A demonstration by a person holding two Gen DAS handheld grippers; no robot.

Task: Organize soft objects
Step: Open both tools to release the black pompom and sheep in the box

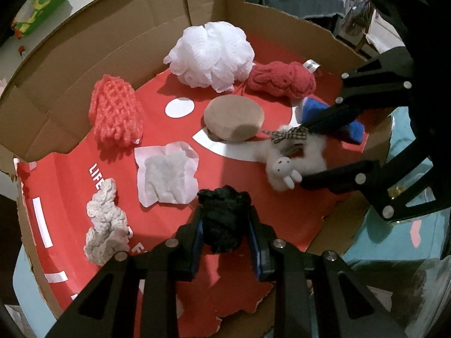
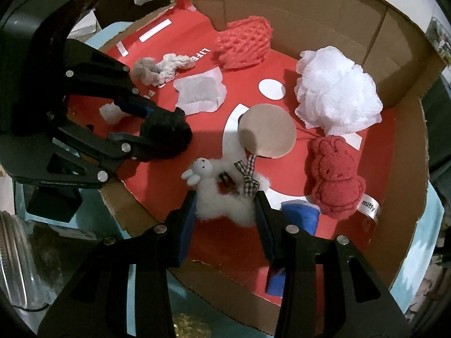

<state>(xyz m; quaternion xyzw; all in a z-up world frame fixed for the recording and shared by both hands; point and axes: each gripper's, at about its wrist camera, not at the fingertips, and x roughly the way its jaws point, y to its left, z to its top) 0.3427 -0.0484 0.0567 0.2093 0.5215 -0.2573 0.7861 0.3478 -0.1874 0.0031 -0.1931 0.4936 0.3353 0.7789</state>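
The left gripper (image 1: 225, 222) has its jaws closed narrowly on a black fuzzy pompom (image 1: 224, 219), which bulges out ahead of and above the pads. The right gripper (image 2: 227, 211) has its jaws a little wider, clamped on the body of a white fluffy bunny toy (image 2: 222, 200), whose head sticks out past the left-hand jaw and whose checked bow (image 2: 248, 178) lies just ahead of the right-hand one. Both loads sit low over the red printed sheet lining the open cardboard box (image 2: 310, 8). Ahead of the jaws lie the other soft things: a tan round sponge (image 2: 266, 131), a white mesh bath pouf (image 2: 338, 98), a red knitted bunny (image 2: 335, 174), a coral foam net sleeve (image 2: 243, 43), a crumpled white tissue (image 2: 200, 91) and a grey-white crocheted piece (image 2: 160, 67). A blue cloth (image 2: 300, 214) lies just outside the right-hand jaw of the right gripper. The risks, as I judge them: both loads are squashy, so a shallow grip on fluff may slip out when moved. The bow could catch the pad or drag the sponge beside it. The two grippers work near each other, so crossing paths could knock them together.
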